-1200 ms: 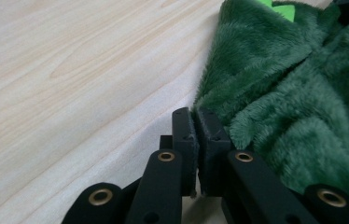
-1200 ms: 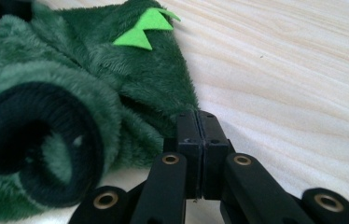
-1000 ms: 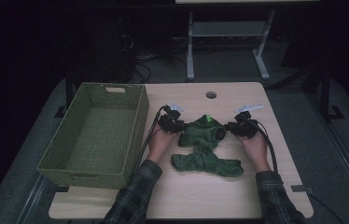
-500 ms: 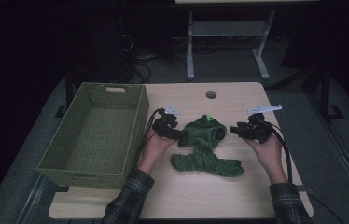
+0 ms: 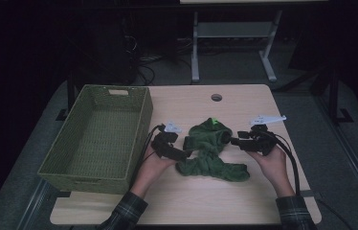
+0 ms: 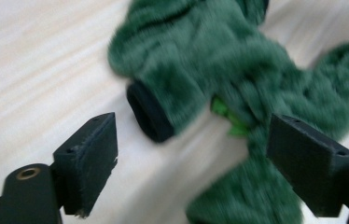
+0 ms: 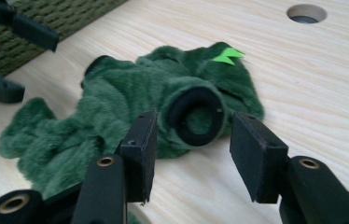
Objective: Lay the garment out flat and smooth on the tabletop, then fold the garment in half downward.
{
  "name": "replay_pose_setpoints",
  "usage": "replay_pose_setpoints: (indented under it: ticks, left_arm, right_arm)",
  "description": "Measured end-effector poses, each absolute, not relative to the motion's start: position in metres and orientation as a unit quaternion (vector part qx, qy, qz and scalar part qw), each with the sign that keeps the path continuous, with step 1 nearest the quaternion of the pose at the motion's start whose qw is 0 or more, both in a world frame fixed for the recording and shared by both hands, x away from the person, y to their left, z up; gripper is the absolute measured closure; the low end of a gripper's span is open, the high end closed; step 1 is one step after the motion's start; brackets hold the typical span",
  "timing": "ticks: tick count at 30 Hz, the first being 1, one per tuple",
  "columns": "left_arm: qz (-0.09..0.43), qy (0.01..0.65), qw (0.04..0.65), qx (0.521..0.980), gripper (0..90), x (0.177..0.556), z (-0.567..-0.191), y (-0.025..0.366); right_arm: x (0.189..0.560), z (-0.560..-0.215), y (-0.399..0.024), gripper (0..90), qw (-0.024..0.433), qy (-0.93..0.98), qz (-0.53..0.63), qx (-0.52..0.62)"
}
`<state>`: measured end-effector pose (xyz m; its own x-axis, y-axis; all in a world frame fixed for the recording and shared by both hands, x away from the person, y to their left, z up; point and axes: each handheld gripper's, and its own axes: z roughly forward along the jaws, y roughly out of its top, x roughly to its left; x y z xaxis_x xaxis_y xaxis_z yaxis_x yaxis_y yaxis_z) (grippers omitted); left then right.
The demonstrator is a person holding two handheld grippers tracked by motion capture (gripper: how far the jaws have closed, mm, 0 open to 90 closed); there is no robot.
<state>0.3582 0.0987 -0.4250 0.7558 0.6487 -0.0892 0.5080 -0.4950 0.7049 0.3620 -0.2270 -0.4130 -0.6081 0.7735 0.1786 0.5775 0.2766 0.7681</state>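
Note:
A fuzzy green garment (image 5: 210, 151) with black cuffs lies crumpled on the wooden table (image 5: 244, 201), a bright green tag (image 5: 212, 121) at its far end. My left gripper (image 5: 185, 154) is just left of it. Its jaws have just been opening and stand wide, with nothing pressed between them. One black cuff (image 6: 148, 112) lies a little ahead of the left gripper (image 6: 198, 161). My right gripper (image 5: 234, 140) is at the garment's right side. Its jaws have also just been opening, and the other cuff (image 7: 196, 116) sits just beyond its pads (image 7: 141, 147), untouched.
A green woven basket (image 5: 141, 124) stands at the left of the table, close behind my left hand. A round cable hole (image 5: 216, 97) is in the tabletop at the back. Bare wood lies in front of the garment and to its right.
Both grippers have let go of the garment's sleeves and drawn away from it, the left one leftward, the right one rightward. The jaws of both have opened. The garment has settled slightly.

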Motion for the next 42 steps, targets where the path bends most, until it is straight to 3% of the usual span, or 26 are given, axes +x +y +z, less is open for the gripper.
replay_pose_setpoints:
  ticks: [16,35,42]
  left_arm:
    - [0.116,0.320,0.387,0.857,12.9,0.283,-0.450,0.121]
    - [0.121,0.311,0.369,0.867,12.7,0.245,-0.471,0.130]
    - [0.129,0.299,0.363,0.873,12.6,0.241,-0.476,0.131]
  right_arm:
    - [0.342,-0.408,-0.184,58.6,0.107,0.807,0.439,0.380]
    - [0.315,-0.415,-0.100,65.8,0.043,0.846,0.441,0.295]
    - [0.308,-0.430,-0.067,68.8,0.039,0.867,0.420,0.266]
